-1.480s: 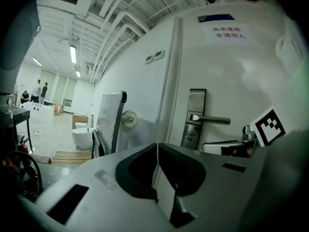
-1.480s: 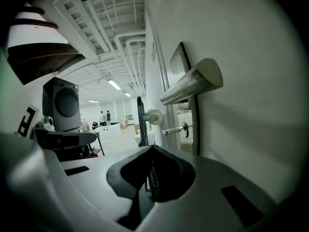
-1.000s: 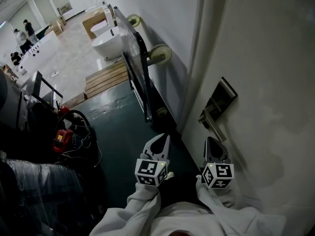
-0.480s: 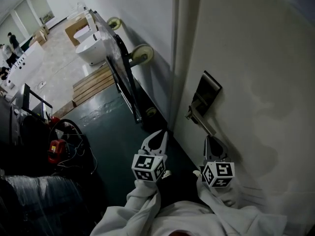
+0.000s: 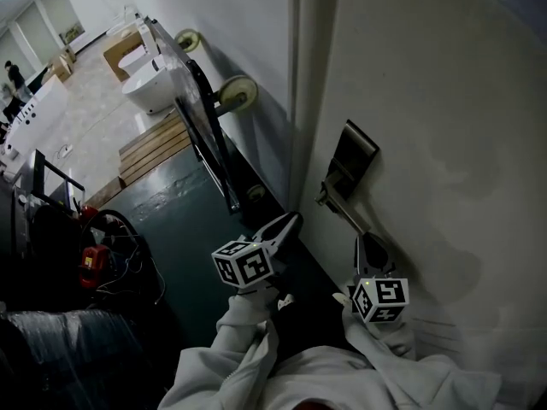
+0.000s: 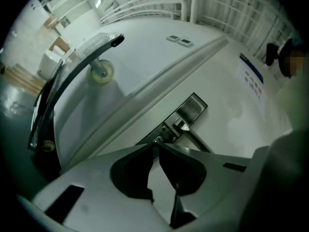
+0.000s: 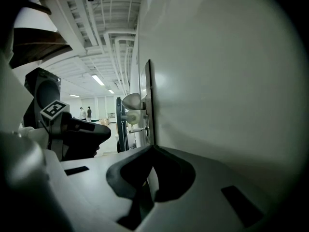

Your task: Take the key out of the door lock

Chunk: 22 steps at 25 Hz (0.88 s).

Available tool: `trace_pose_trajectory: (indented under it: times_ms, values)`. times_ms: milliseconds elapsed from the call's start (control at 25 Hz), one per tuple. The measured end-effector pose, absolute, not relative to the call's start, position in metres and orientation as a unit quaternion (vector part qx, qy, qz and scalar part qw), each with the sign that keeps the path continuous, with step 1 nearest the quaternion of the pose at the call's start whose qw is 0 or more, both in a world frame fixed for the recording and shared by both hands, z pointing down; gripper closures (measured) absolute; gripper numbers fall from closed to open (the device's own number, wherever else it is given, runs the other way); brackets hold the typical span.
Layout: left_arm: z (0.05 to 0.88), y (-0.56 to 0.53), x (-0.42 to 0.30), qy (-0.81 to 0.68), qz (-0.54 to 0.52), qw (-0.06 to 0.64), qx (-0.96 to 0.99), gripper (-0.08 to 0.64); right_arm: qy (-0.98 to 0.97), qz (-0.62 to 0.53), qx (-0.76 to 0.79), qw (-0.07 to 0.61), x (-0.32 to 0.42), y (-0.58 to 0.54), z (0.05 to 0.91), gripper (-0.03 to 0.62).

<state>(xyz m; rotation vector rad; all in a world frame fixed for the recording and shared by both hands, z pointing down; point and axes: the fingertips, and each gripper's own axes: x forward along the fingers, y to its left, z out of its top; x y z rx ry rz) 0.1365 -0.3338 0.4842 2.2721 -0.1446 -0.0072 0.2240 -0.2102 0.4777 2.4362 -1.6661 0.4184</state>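
Observation:
A white door (image 5: 444,143) fills the right of the head view, with a dark metal lock plate (image 5: 352,162) and its lever handle (image 5: 344,212). My left gripper (image 5: 293,220) is shut and empty, its tips slanted toward the door below the handle. In the left gripper view the tips (image 6: 155,147) sit just short of the lock plate (image 6: 186,112), where a small bright metal piece (image 6: 157,140), apparently the key, shows; contact cannot be told. My right gripper (image 5: 367,243) is shut and empty, close to the door under the handle. The right gripper view shows its tips (image 7: 151,149) by the plate's edge (image 7: 147,105).
Left of the door a glass-panel trolley (image 5: 198,114) with pale wheels (image 5: 237,93) leans on the wall. Beyond it lie a wooden pallet (image 5: 152,148) and a white basin (image 5: 152,88). A red tool with cables (image 5: 92,261) sits at the left on the dark floor.
My left gripper has turned and swung right toward the lock, its cube now tilted. The right gripper has stayed near the door. The head view has shifted a little.

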Motion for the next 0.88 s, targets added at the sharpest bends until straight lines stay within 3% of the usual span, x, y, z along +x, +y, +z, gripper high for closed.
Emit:
trace_pose_trajectory:
  times_ms: [80, 160, 320, 560, 880]
  values:
    - [0.482, -0.331, 0.145, -0.032, -0.006, 0.451, 0.892, 0.521, -0.56, 0.139, 0.813, 0.081, 0.223, -0.211, 0.478, 0.54]
    - [0.483, -0.329, 0.152, -0.015, -0.001, 0.47, 0.882, 0.432, -0.563, 0.139, 0.811, 0.083, 0.223, -0.212, 0.479, 0.54]
    - [0.486, -0.329, 0.163, -0.008, -0.009, 0.525, 0.851, 0.43, -0.569, 0.14, 0.806, 0.086, 0.22, -0.211, 0.479, 0.54]
    - [0.488, -0.325, 0.184, 0.067, -0.054, 0.667, 0.74, 0.43, -0.574, 0.134, 0.803, 0.093, 0.219, -0.211, 0.477, 0.54]
    - [0.49, -0.331, 0.205, 0.062, -0.035, 0.663, 0.745, 0.43, -0.573, 0.136, 0.802, 0.094, 0.22, -0.212, 0.479, 0.54]
